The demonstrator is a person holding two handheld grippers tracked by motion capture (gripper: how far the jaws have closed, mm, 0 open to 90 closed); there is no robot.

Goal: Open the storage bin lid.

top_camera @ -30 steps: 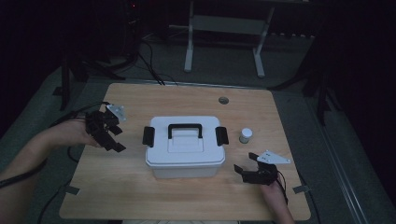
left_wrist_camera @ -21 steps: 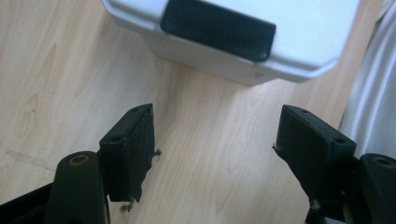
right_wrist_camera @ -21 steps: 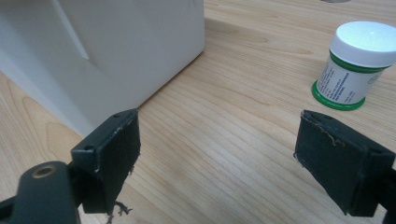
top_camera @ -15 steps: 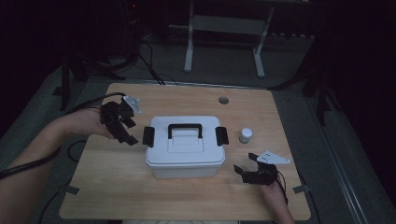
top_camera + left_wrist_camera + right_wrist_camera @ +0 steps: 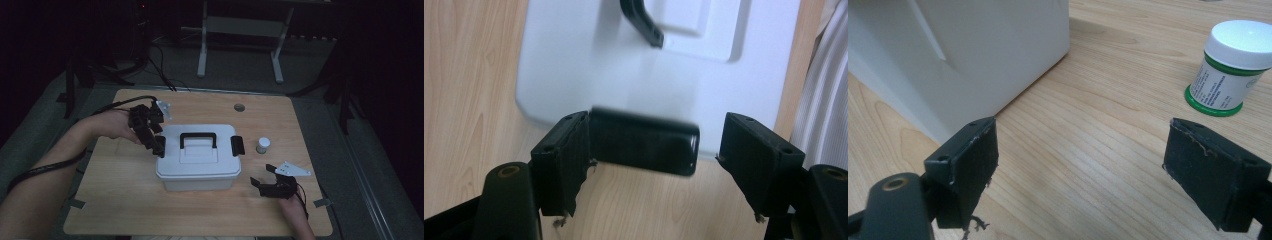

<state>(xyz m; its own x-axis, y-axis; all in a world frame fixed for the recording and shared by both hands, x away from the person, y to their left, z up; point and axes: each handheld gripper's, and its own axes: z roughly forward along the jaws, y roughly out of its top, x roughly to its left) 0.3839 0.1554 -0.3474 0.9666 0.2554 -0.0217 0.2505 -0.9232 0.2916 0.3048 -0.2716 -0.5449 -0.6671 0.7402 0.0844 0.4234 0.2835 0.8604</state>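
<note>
Wooden table [image 5: 110, 200] carries a white box [image 5: 197, 165] at its middle. At the box's left end, the left claw [image 5: 159, 146] stands open around the black latch [image 5: 644, 142], one pad touching it. The right claw [image 5: 265, 176] rests wide open and empty, near a small jar [image 5: 1233, 67].

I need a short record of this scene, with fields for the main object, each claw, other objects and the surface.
main object: white plastic box with black handle, lid on
left latch: black, down against the box end
left claw: open, jaws either side of the left latch; one jaw looks close to it, the other is apart
right claw: open, nothing between the jaws, low over the table beside the box
other objects: small jar, white cap, green band, upright, right of the box
surface: wooden table
</note>
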